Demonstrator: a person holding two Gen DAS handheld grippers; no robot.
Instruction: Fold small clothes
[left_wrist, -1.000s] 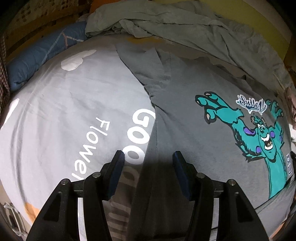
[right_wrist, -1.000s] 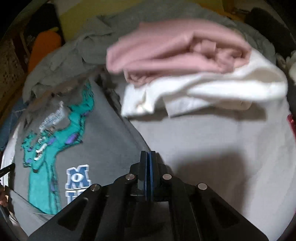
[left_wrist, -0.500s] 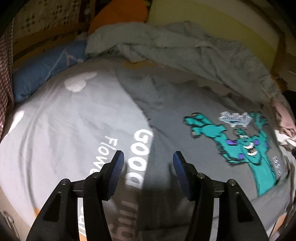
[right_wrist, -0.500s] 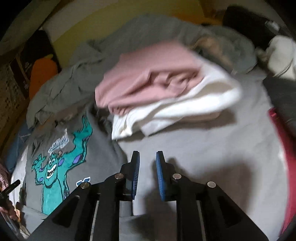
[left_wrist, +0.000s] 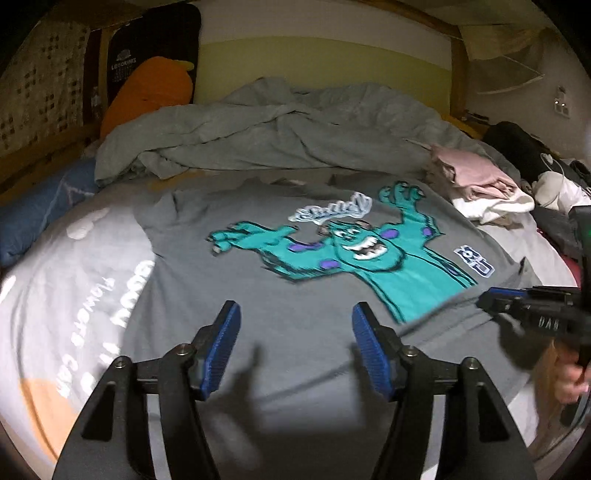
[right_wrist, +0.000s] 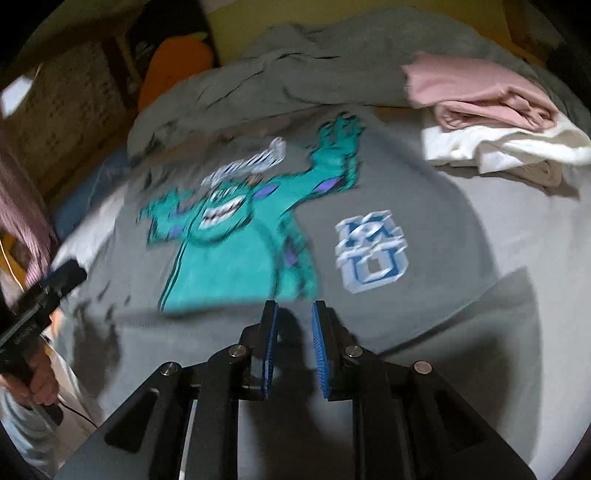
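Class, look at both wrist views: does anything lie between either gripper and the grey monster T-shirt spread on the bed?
Nothing visible does. The left gripper and right gripper, jaws open, hang directly over the grey T-shirt. The folded pink and white clothes sit off beside it, clear of both grippers.

A light grey bedsheet (left_wrist: 74, 266) with white lettering covers the bed. A rumpled grey blanket (left_wrist: 280, 129) lies heaped along the far side, against a yellow-green wall (left_wrist: 317, 62). An orange cushion (left_wrist: 147, 92) leans in the far left corner, before a dark printed panel (left_wrist: 155, 44). A blue pillow (left_wrist: 40, 206) lies at the sheet's left edge.
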